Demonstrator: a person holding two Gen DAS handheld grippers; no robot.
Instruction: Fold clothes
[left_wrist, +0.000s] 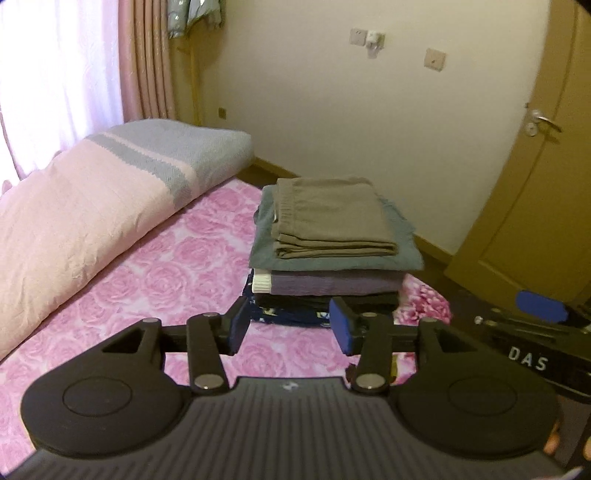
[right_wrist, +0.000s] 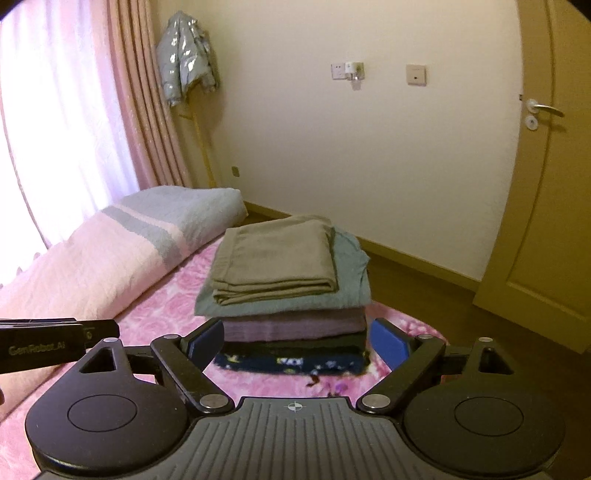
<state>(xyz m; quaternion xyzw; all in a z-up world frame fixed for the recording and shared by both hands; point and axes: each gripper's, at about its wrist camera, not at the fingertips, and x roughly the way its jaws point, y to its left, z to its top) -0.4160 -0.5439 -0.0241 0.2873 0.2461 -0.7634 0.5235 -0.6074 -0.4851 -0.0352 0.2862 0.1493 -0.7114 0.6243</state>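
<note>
Both tongs gape empty before soft, square-folded clothes stack.

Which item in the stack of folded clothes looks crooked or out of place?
Nothing much stands out. The stack stands tidy on the bed. Only the teal piece juts out past the khaki one on top. Both grippers are open and hold nothing.

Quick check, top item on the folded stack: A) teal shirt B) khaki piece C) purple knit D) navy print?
B: the khaki piece lies uppermost on the stack, with the teal shirt directly beneath it.
</note>
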